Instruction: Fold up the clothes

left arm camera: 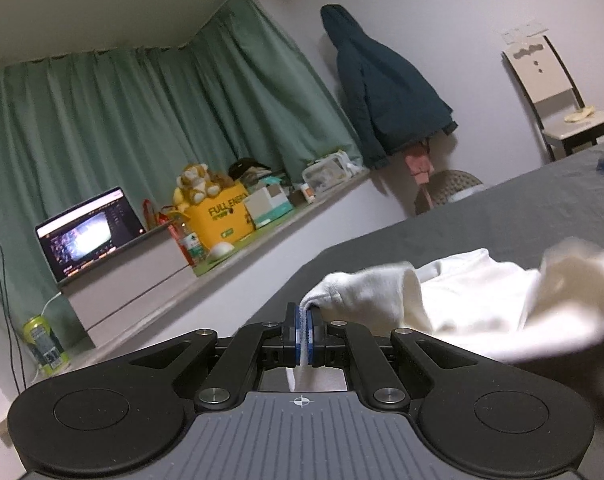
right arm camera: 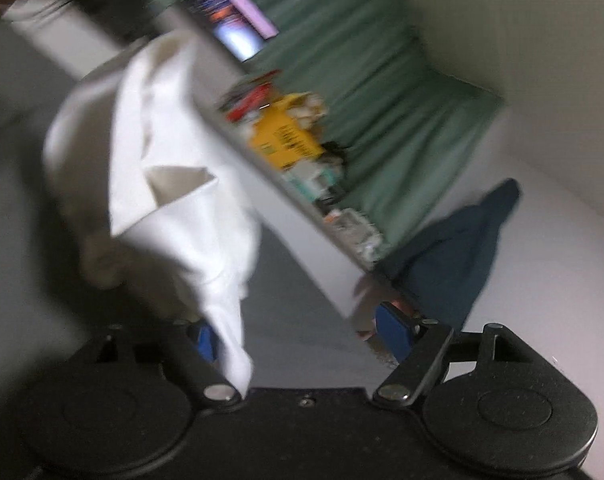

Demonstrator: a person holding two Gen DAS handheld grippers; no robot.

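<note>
A white garment [left arm camera: 469, 300] lies bunched on the dark grey bed [left arm camera: 481, 220]. My left gripper [left arm camera: 303, 320] is shut on an edge of the garment, with white cloth pinched between its blue pads. In the right wrist view, which is blurred and tilted, the white garment [right arm camera: 174, 184] hangs over the left finger. My right gripper [right arm camera: 302, 340] is open, its blue pads wide apart; cloth drapes across the left pad [right arm camera: 206, 342] but is not clamped.
A ledge under green curtains [left arm camera: 122, 120] holds a lit laptop [left arm camera: 88, 232], a yellow box [left arm camera: 222, 216] with a plush toy, and several small items. A dark jacket [left arm camera: 381, 88] hangs on the wall. A chair [left arm camera: 553, 96] stands at far right. A green can [left arm camera: 46, 344] stands low left.
</note>
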